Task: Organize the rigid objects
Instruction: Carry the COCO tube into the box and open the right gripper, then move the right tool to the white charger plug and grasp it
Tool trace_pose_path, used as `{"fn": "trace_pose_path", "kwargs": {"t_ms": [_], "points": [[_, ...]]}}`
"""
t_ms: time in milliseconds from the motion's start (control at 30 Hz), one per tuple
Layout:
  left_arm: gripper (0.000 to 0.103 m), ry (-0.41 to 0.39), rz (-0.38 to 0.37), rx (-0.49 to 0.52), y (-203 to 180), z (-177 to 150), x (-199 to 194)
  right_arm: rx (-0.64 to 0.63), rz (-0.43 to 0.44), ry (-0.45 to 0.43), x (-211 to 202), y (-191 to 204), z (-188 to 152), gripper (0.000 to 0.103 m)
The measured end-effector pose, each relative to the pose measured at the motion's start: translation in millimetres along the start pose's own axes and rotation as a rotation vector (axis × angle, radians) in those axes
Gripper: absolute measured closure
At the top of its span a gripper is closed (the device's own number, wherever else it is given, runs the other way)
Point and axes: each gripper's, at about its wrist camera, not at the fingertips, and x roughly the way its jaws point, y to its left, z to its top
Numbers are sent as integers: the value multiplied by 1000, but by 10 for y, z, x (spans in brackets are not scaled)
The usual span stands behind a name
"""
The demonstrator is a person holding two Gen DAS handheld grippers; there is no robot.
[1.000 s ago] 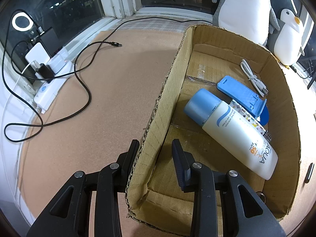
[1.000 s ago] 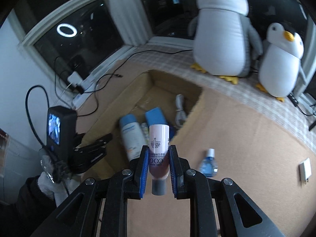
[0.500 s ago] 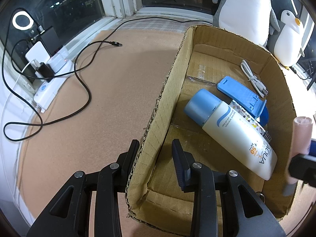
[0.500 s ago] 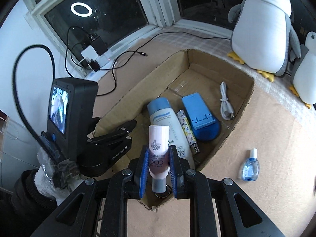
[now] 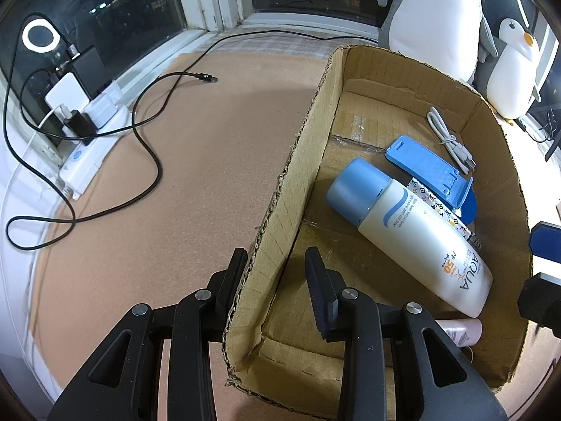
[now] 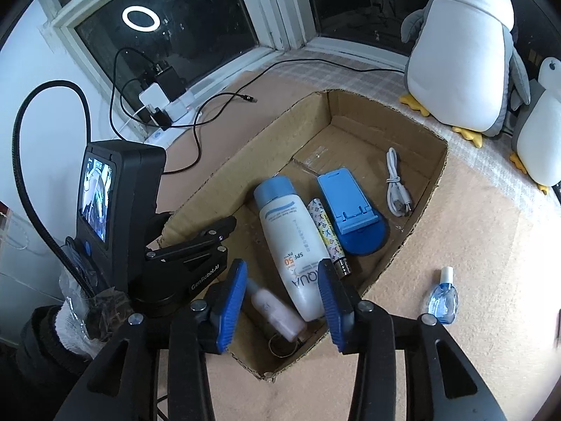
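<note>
While opening empty, right hand-held gripper (image 6: 282,298) above pink bottle (image 6: 275,310); blue dropper (image 6: 442,298) right-view only.

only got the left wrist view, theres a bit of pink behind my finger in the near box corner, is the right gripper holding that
observer: no. The right gripper has its jaws opening and nothing pinched; the pale pink plastic bottle lies loose on the floor of the brown cardboard box.
operator: anything left outside the box
observer: yes, a small clear blue dropper bottle lies on the tan mat, right of the box.
operator: anything else in that corner
observer: a metal ring lies by the pink bottle's end.
</note>
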Motion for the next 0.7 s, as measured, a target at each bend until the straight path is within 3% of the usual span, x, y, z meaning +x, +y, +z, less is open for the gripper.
{"fn": "trace_pose_path", "kwargs": {"t_ms": [400,700], "points": [[70,1,8,7,-3,-1,-1,15,-3,-29,-187,-117,-40,56],[70,2,22,9,-12,0,-6,76,-72,-88,-559,-575,-234,53]]}}
